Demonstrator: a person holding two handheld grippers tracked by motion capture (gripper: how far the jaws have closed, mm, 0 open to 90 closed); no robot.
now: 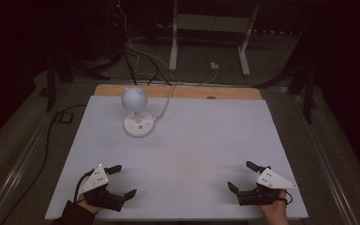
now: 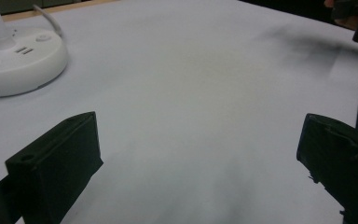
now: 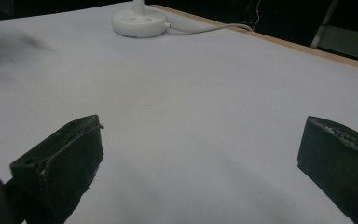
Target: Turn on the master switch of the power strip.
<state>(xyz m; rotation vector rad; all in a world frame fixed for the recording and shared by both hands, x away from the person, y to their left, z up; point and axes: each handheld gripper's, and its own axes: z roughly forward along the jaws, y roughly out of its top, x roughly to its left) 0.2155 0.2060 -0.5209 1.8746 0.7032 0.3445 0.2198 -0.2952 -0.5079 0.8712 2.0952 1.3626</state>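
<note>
A white desk lamp [image 1: 136, 112] with a round head and a round base stands at the back left of the white table [image 1: 197, 150]. Its base [image 2: 18, 60] lies ahead and left in the left gripper view, and its base [image 3: 139, 21] sits far ahead in the right gripper view. My left gripper [image 1: 123, 181] rests open at the table's front left, nothing between its jaws. At the front right my right gripper [image 1: 243, 176] is open as well, jaws wide over bare tabletop.
The lamp's white cable [image 1: 165, 105] runs off the back edge over a wooden strip [image 1: 192, 92]. Cables [image 1: 136, 56] and a white metal frame [image 1: 211, 28] lie on the dark floor behind. A black cable [image 1: 51, 136] trails along the left side.
</note>
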